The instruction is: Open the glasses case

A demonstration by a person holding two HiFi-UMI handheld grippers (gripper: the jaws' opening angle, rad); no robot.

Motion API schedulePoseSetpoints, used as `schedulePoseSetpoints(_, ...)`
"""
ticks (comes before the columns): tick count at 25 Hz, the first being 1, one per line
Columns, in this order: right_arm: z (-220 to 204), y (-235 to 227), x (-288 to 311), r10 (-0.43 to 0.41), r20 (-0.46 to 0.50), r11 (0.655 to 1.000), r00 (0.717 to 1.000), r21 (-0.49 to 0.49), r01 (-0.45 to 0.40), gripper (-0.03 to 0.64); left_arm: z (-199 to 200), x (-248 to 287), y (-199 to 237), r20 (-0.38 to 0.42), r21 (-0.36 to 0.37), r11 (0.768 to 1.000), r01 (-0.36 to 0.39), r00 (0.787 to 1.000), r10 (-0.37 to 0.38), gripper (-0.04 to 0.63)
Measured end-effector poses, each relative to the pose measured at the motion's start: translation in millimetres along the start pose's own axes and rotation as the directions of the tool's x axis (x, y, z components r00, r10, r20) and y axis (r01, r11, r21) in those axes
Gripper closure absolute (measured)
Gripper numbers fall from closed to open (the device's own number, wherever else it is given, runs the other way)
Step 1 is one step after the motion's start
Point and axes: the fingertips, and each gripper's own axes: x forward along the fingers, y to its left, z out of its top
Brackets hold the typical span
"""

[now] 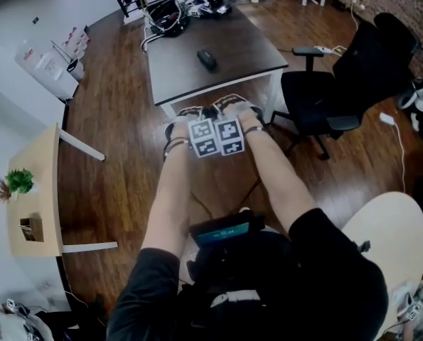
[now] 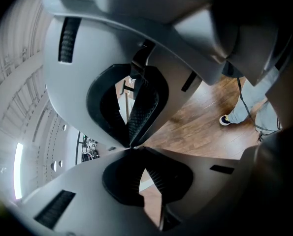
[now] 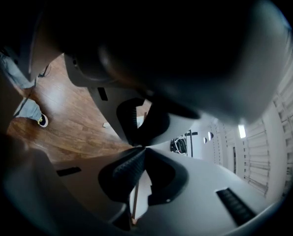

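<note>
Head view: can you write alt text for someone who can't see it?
Seen from above, a person holds the left hand-held gripper and right hand-held gripper side by side, both shut, short of a dark table bearing a glasses case.

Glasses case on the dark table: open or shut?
Shut: the glasses case lies as one dark oblong on the table, no lid raised.

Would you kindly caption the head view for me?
Shut left gripper and right gripper side by side, glasses case on table ahead.

The glasses case (image 1: 207,60) is black, the table (image 1: 243,45) dark brown.
</note>
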Motion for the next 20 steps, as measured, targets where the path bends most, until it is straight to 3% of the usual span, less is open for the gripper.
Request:
schedulePoseSetpoints(15, -45.9, -57.1, 73.0, -0.004, 0.0, 1.0, 1.0, -0.005, 0.004, 0.607, -11.1, 65.5, 80.4, 0.004, -0.025, 0.999, -0.022, 1.0, 0.022, 0.594)
schedulePoseSetpoints(20, -72.0, -82.4, 124.9, 0.022, -0.028, 1.0, 0.999, 0.007, -0.022, 0.607, -23.6, 113.8, 118.1, 0.024, 0.009, 1.0, 0.008, 1.0, -0.009, 0.594)
